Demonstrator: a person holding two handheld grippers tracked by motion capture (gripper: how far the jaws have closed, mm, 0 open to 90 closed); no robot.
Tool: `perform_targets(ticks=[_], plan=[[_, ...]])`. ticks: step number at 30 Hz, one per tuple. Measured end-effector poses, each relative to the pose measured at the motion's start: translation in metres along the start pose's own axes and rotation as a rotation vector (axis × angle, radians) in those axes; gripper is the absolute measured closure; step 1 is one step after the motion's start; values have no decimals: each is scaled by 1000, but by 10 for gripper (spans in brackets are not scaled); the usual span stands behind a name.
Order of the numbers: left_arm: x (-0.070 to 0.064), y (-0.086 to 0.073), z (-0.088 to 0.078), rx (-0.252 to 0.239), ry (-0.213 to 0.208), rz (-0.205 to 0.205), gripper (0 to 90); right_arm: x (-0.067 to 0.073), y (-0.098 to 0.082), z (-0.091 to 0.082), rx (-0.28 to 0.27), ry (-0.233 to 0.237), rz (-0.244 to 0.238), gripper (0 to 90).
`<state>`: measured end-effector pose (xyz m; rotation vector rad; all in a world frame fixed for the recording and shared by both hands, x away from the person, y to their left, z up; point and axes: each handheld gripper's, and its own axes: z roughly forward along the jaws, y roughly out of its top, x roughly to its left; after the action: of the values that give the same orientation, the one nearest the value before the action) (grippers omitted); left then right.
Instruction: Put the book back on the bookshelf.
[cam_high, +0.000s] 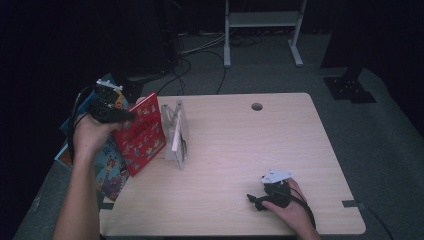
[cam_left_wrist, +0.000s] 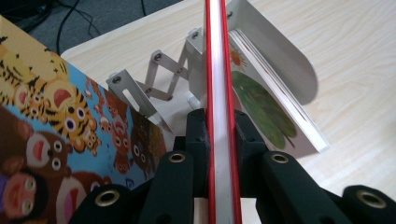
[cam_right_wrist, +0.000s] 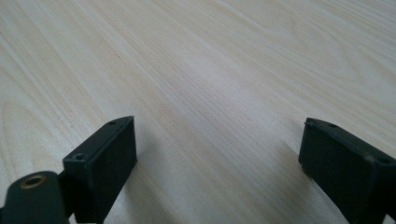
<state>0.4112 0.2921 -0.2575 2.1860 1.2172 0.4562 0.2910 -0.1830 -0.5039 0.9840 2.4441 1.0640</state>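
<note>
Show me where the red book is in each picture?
High view: the red book is at the table's left, clamped in the left gripper.
Left gripper view: its edge runs up the middle between the jaws.
Right gripper view: not in it.
Shared landmark: the metal book rack beside it.

red patterned book (cam_high: 142, 133), pale wood table (cam_high: 240, 150)

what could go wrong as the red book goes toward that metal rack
1. The thin red picture book is pinched at one edge by the left gripper, so it could pivot or slip.
2. A white-edged book already leans in the folding metal book rack; the red one could knock it or shift the rack.
</note>
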Motion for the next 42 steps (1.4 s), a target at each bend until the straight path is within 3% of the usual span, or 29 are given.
perform_targets(ticks=[13, 17, 20, 42], plan=[[17, 11, 19, -41, 33, -60, 793, 0, 0, 0, -1, -1, -3, 104], [14, 10, 21, -52, 41, -60, 792, 0, 0, 0, 0, 0, -3, 104], [11, 7, 22, -30, 47, -55, 791, 0, 0, 0, 0, 0, 0, 105], [14, 7, 16, 1, -10, -55, 748, 0, 0, 0, 1, 0, 2, 105]])
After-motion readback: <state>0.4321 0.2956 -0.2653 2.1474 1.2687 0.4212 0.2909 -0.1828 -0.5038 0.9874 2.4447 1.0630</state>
